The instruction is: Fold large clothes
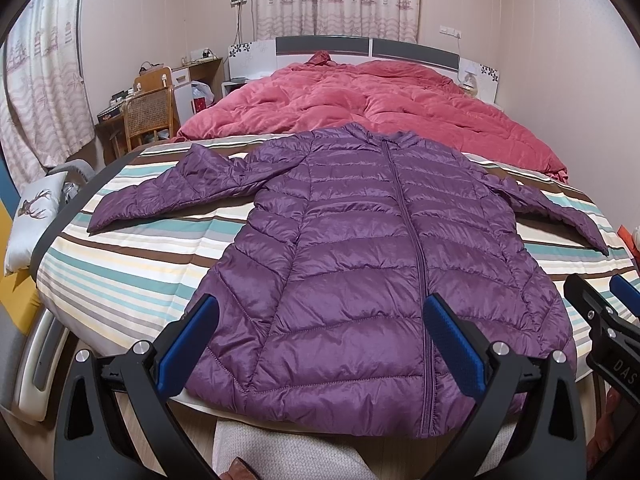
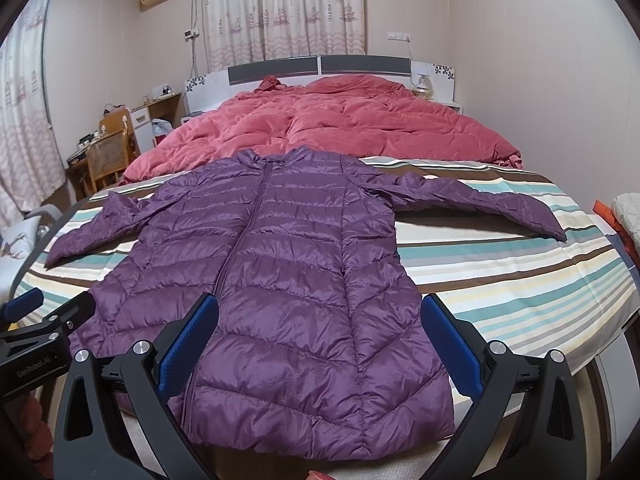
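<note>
Here my left tongs [image 1: 320,340] and right tongs [image 2: 320,340] both hang spread wide and empty above the hem of the purple puffer coat [image 1: 372,240], which lies flat, zipped, sleeves outstretched, on the striped bed [image 1: 132,264].

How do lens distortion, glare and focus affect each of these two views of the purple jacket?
Left wrist view: fisheye bends the striped sheet into curves, corners go black, and soft sheen glints on the purple jacket, which stays sharp. Right wrist view: the same bowing and dark corners, even indoor light with no hard shadows, and the open right claw looms large.
</note>
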